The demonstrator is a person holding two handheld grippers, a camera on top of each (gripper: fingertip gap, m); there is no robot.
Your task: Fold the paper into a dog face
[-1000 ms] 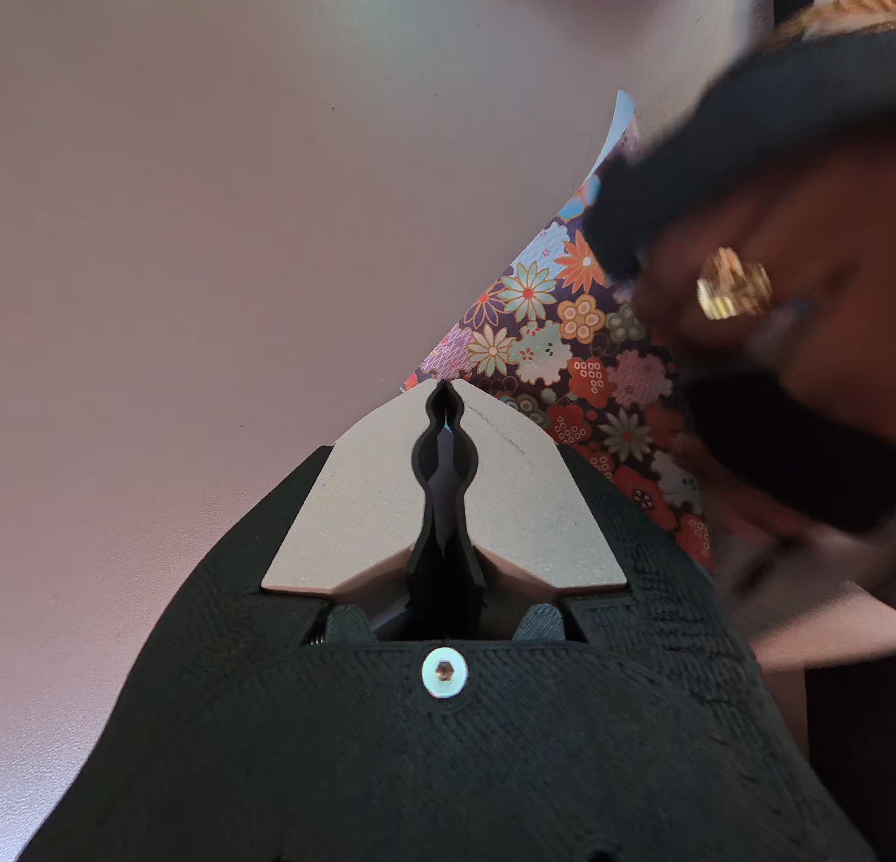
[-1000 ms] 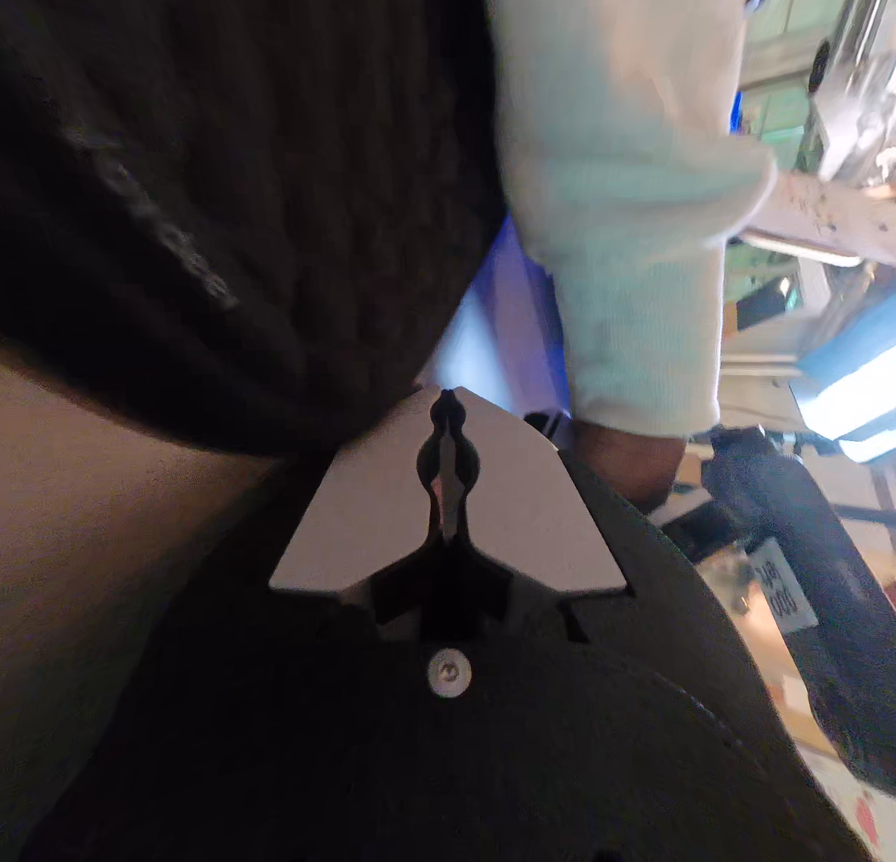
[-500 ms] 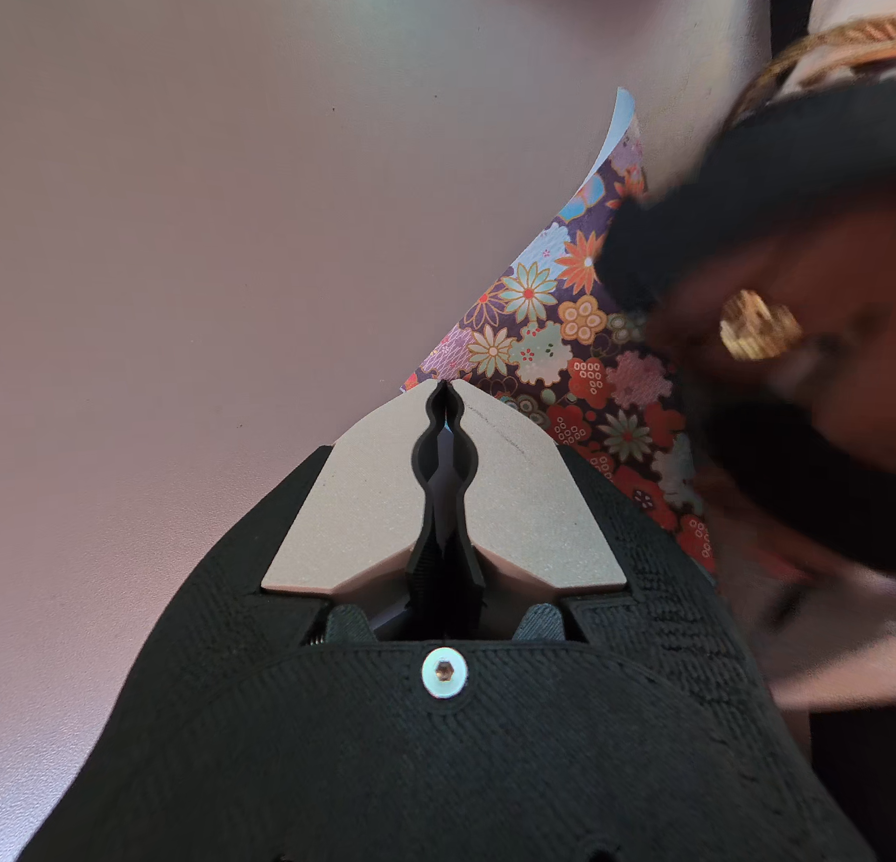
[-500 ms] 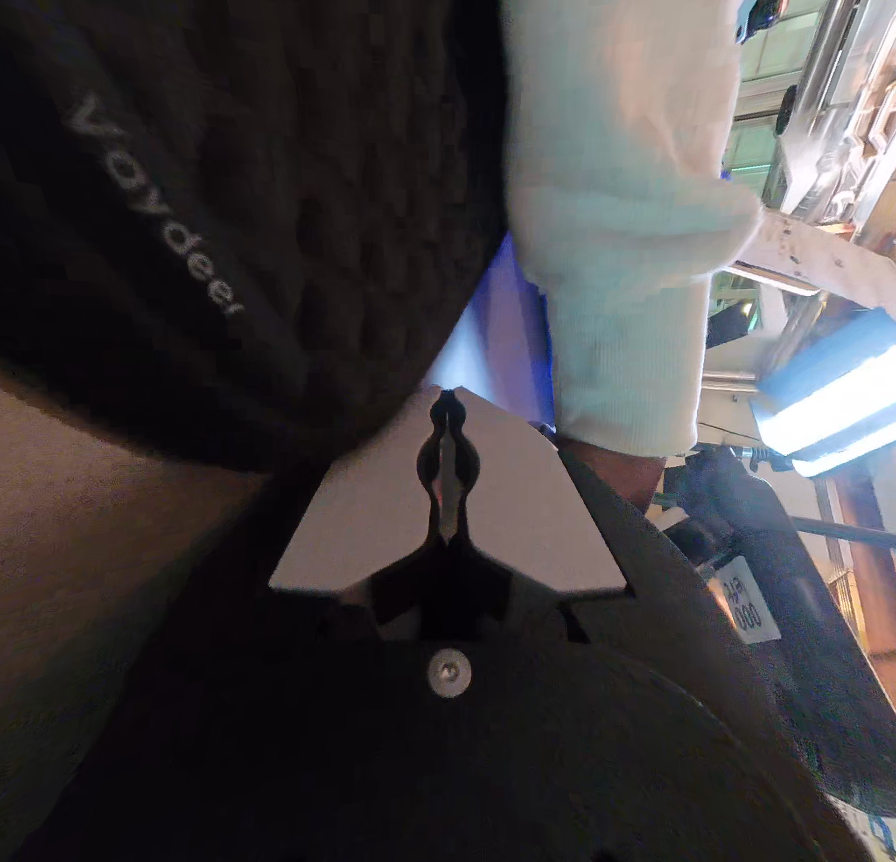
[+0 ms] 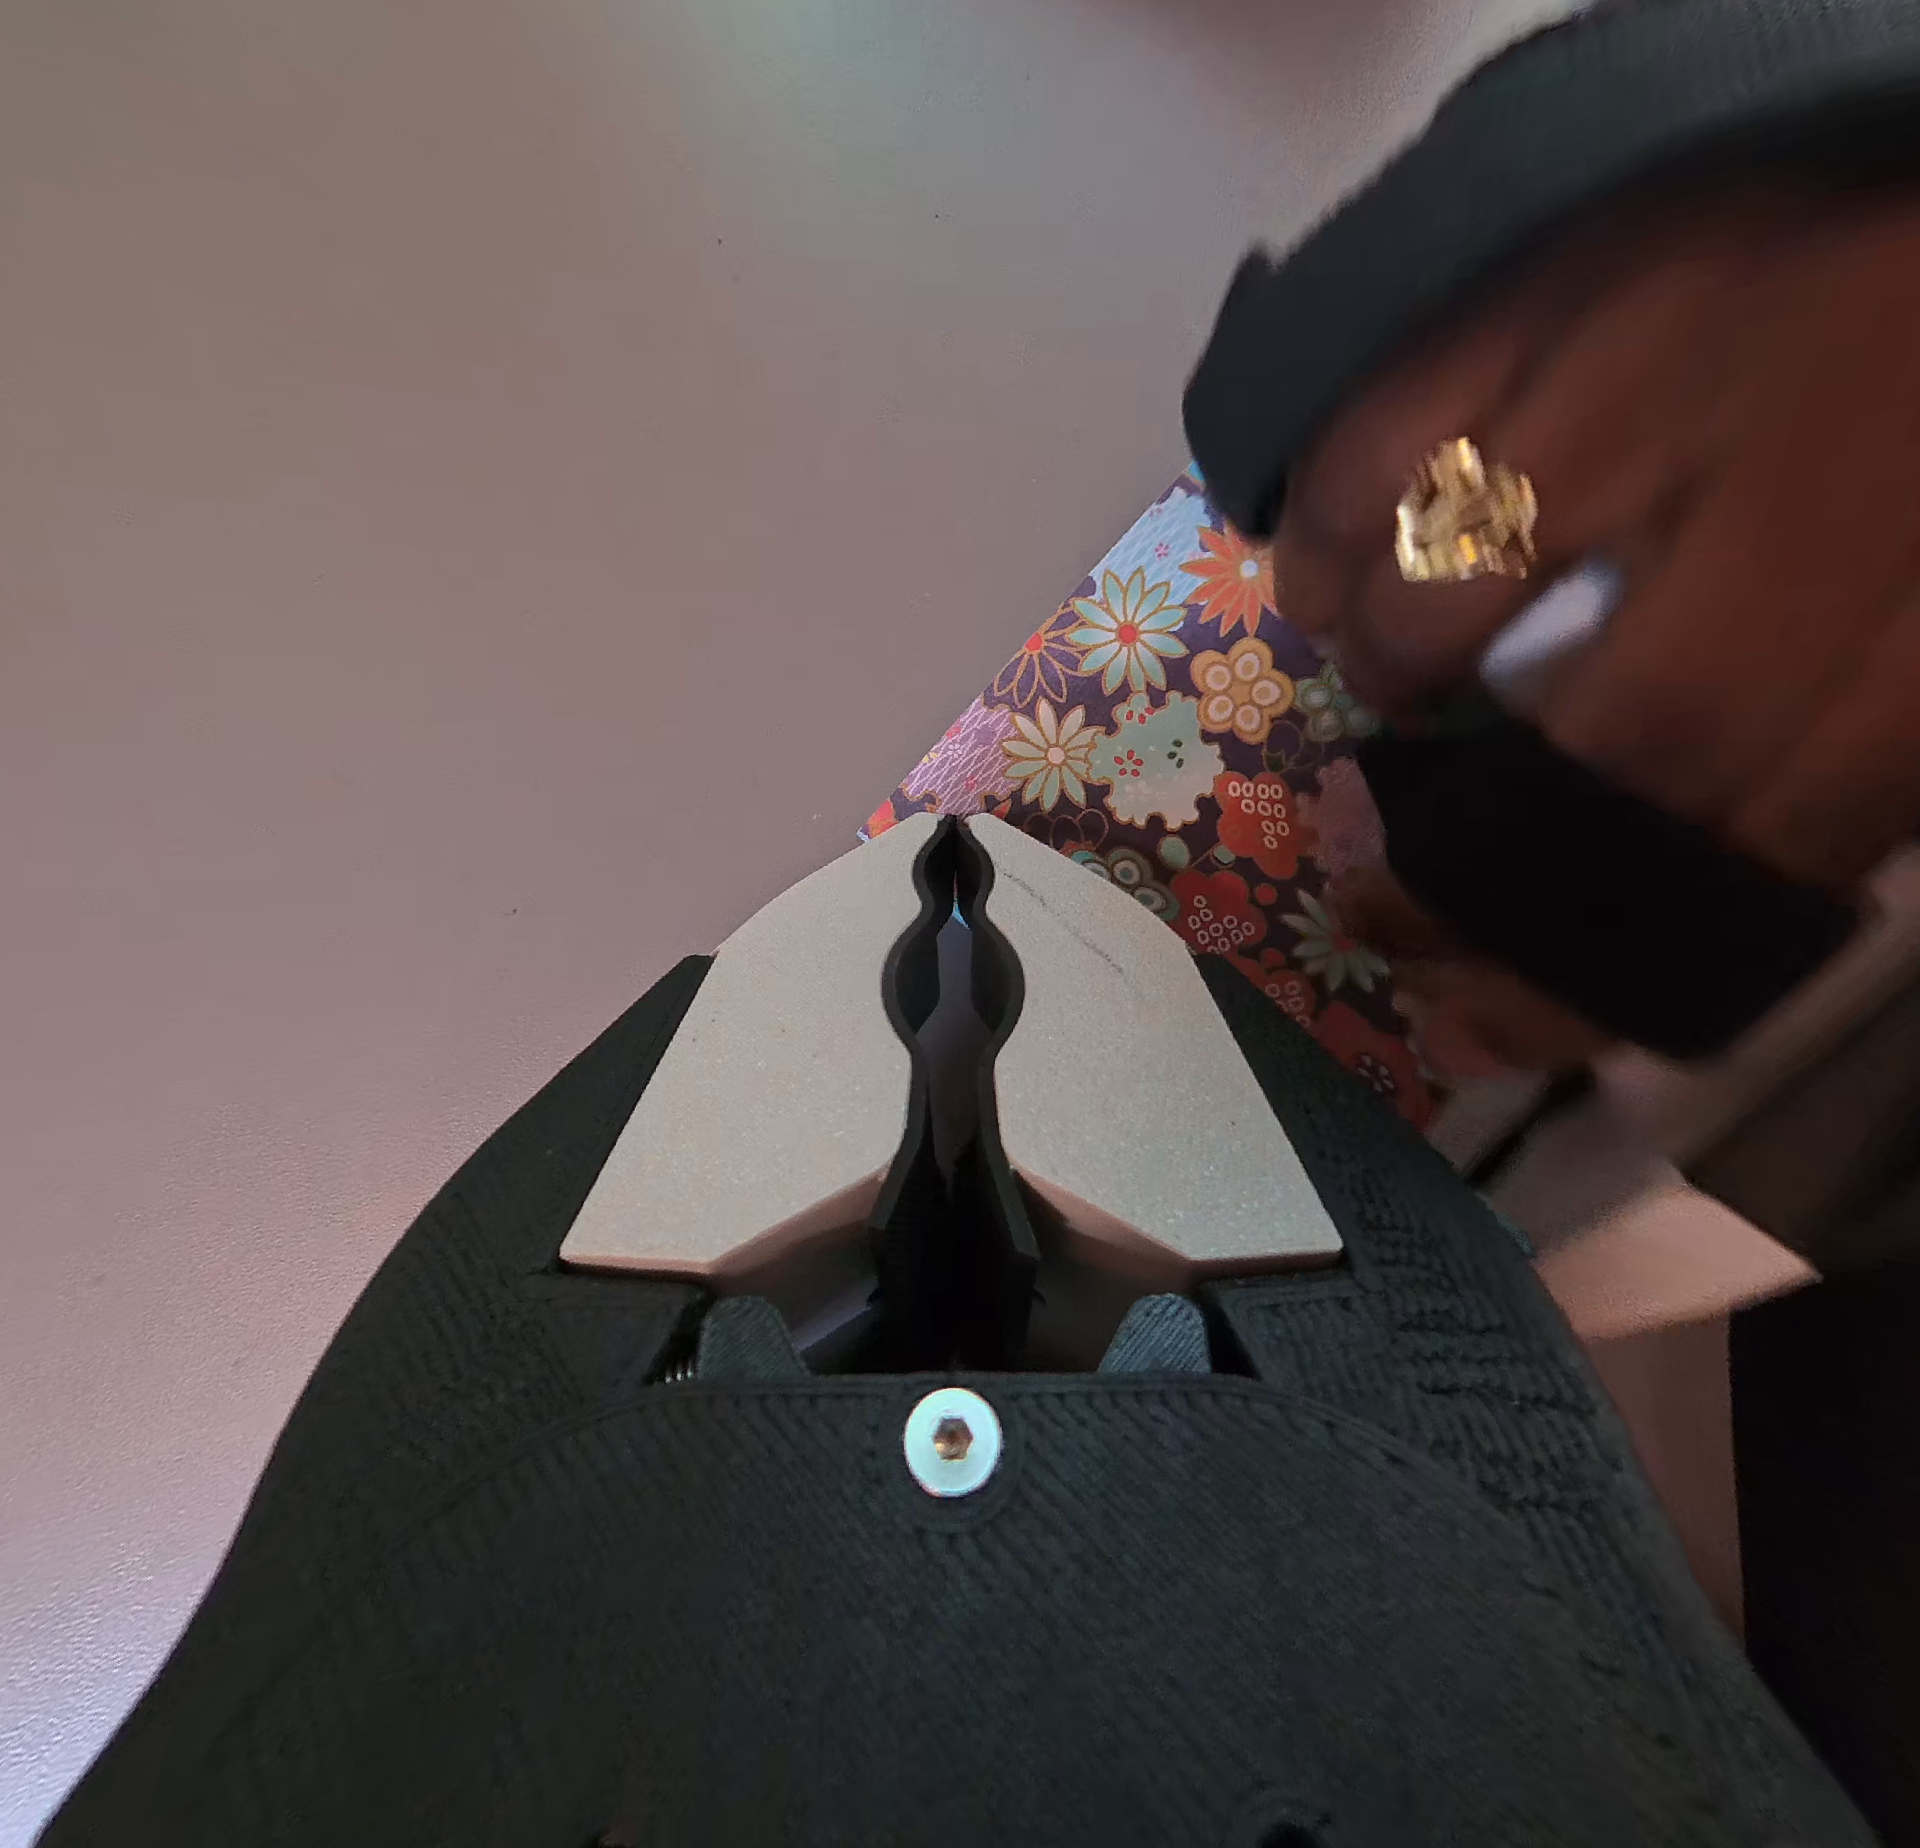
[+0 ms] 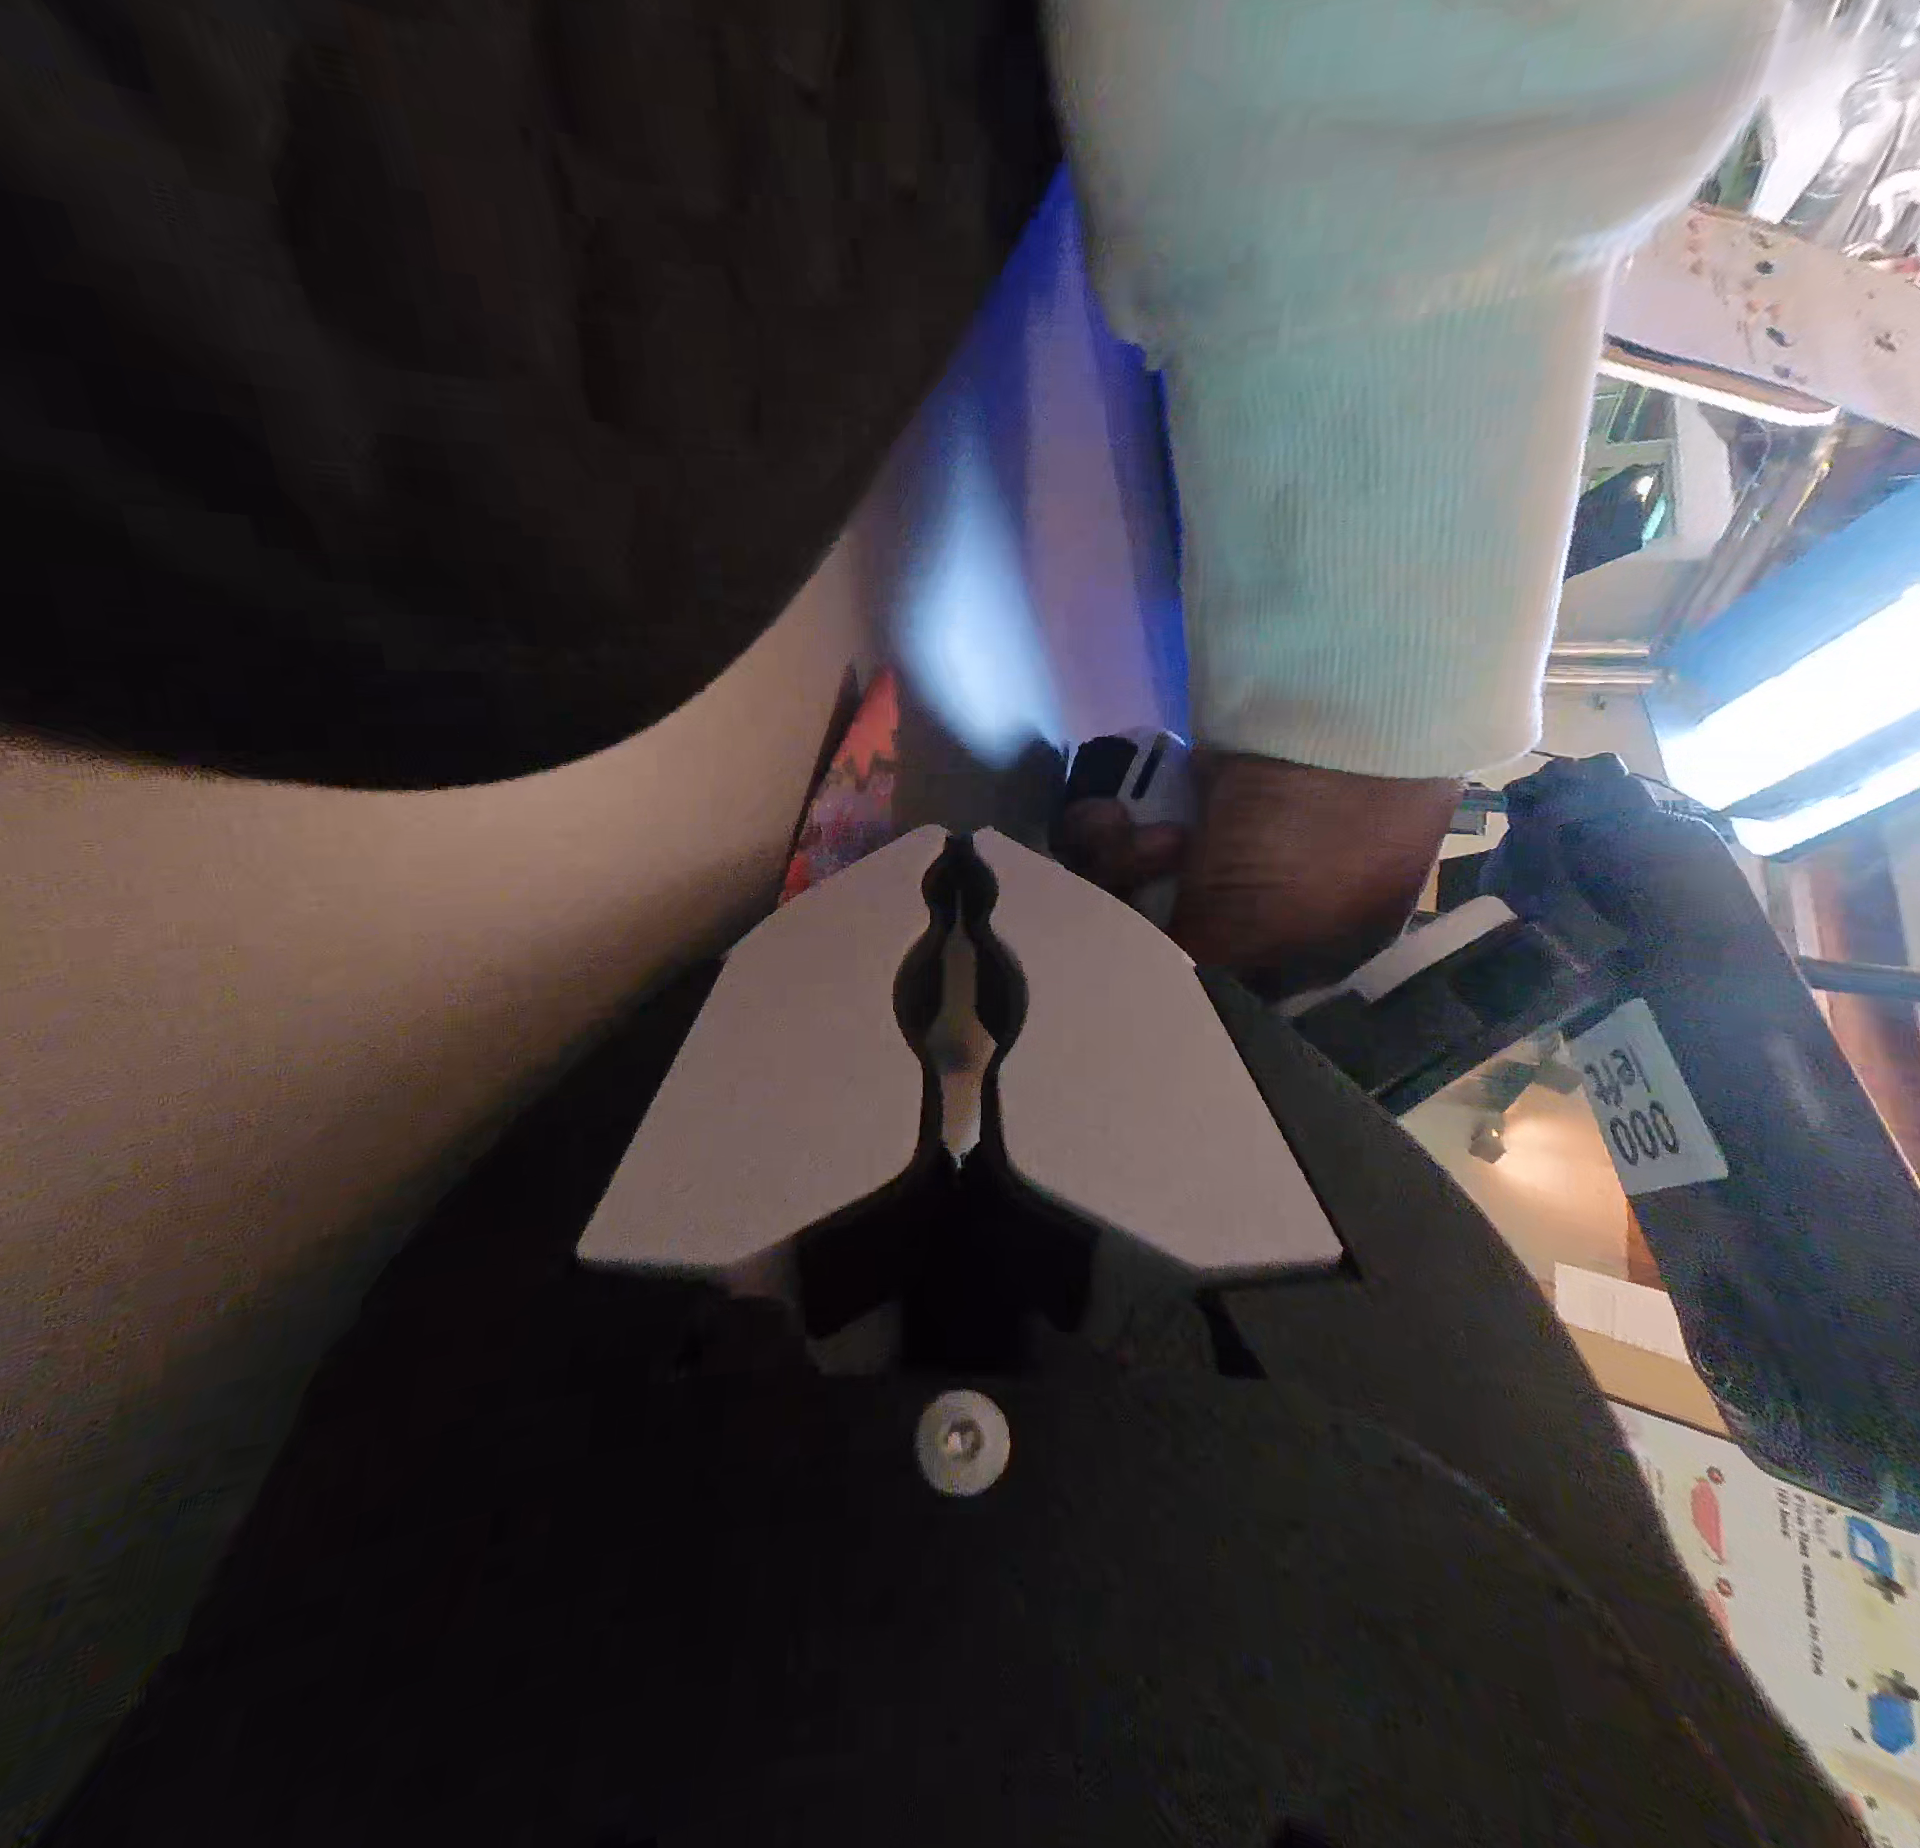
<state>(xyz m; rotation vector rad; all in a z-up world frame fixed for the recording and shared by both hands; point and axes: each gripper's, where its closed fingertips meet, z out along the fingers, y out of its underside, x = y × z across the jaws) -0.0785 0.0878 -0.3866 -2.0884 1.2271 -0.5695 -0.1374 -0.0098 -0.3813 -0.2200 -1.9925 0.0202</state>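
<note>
The paper [image 5: 1153, 749] has a purple floral print and lies flat on the pale table [image 5: 468, 448]. My left gripper [image 5: 954, 824] is shut, and its tip rests at the paper's near left corner. My right gripper [image 6: 961, 834] is shut, with a thin pale strip, apparently the paper's edge, clamped between its jaws. The paper shows edge-on in red just left of its tip [image 6: 857, 770]. In the left wrist view the right gripper's black body [image 5: 1558, 188] and the hand with a gold ring [image 5: 1465, 525] hang blurred over the paper's far part and hide its top corner.
A dark sleeve [image 6: 416, 292] and a white sleeve [image 6: 1351, 344] fill the top of the right wrist view. The left gripper's black body with a white label [image 6: 1652, 1112] is at the right there. The table runs wide to the left of the paper. My right fingertips sit around 11 centimeters from my left ones.
The right hand and its gripper have moved up and to the left over the paper, now hiding its curled top corner. The left gripper has stayed in place.
</note>
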